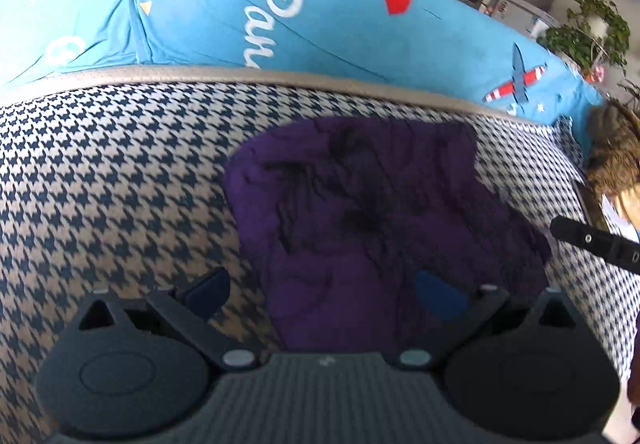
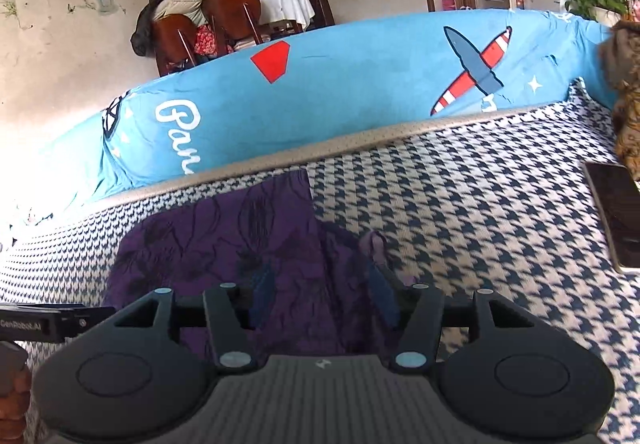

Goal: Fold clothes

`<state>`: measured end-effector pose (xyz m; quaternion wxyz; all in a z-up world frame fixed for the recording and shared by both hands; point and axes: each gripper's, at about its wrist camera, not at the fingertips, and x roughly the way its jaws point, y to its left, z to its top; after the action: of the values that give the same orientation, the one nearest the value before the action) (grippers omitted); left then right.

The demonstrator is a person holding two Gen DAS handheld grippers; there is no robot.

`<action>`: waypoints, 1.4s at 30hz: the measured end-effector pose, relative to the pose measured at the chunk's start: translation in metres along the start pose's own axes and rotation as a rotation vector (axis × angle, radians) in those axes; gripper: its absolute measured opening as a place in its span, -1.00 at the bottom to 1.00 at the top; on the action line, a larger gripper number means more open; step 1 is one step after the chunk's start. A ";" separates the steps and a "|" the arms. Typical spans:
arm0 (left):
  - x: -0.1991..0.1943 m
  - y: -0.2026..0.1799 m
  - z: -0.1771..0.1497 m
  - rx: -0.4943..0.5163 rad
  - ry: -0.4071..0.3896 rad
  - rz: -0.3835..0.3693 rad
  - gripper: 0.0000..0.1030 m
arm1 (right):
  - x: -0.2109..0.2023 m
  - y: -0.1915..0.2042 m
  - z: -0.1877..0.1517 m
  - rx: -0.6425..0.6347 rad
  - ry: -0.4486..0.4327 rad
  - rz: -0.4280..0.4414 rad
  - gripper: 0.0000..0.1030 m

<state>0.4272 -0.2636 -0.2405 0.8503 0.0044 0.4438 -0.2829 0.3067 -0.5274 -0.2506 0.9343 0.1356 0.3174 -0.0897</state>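
Note:
A purple garment (image 1: 360, 212) with a dark flower print lies folded and rumpled on the houndstooth sofa seat (image 1: 100, 172). My left gripper (image 1: 324, 294) hovers over its near edge with the jaws wide apart; one pad is over the seat and the other over the cloth, and nothing is gripped. In the right wrist view the same garment (image 2: 224, 244) lies under my right gripper (image 2: 320, 288). Its blue fingers (image 2: 262, 292) stand apart over the cloth's right side without pinching it. A pale lilac fold (image 2: 374, 244) sticks up by the right finger.
A blue sofa-back cover (image 2: 340, 92) with a plane print rises behind the seat. A dark phone (image 2: 616, 216) and a brown furry thing (image 2: 628, 104) sit at the seat's right end. Chairs (image 2: 224, 20), a fridge and plants stand behind the sofa.

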 end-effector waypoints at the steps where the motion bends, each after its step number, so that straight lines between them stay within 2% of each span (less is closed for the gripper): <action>1: -0.001 -0.003 -0.004 0.006 0.000 -0.001 0.99 | -0.004 -0.001 -0.003 -0.003 0.005 -0.009 0.06; 4: -0.006 -0.010 -0.015 0.022 -0.004 0.002 0.99 | -0.008 -0.003 -0.013 -0.033 0.037 0.001 0.07; 9: -0.009 -0.014 -0.037 0.018 0.014 0.005 1.00 | 0.008 0.003 -0.029 -0.118 0.142 -0.002 0.07; 11: -0.008 -0.015 -0.046 0.014 0.031 0.007 1.00 | 0.017 0.004 -0.035 -0.145 0.180 -0.049 0.07; 14: -0.004 -0.016 -0.057 0.012 0.041 0.021 1.00 | 0.026 0.005 -0.039 -0.167 0.192 -0.087 0.08; 17: -0.001 -0.015 -0.066 0.008 0.043 0.029 1.00 | 0.031 0.005 -0.040 -0.176 0.196 -0.128 0.24; 21: -0.005 -0.012 -0.072 0.011 0.035 0.026 1.00 | 0.032 0.004 -0.039 -0.176 0.191 -0.145 0.24; 28: -0.021 -0.013 -0.078 0.043 0.004 0.032 1.00 | 0.015 -0.001 -0.030 -0.079 0.134 -0.161 0.25; 36: -0.037 0.001 -0.060 0.022 -0.021 -0.011 1.00 | 0.001 -0.020 -0.026 0.030 0.101 -0.005 0.30; 42: -0.032 0.027 -0.045 -0.060 0.007 -0.040 1.00 | 0.006 -0.026 -0.030 0.062 0.136 0.043 0.30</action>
<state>0.3923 -0.2145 -0.2498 0.8426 -0.0288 0.4552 -0.2864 0.2879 -0.5434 -0.2826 0.9076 0.1769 0.3741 -0.0702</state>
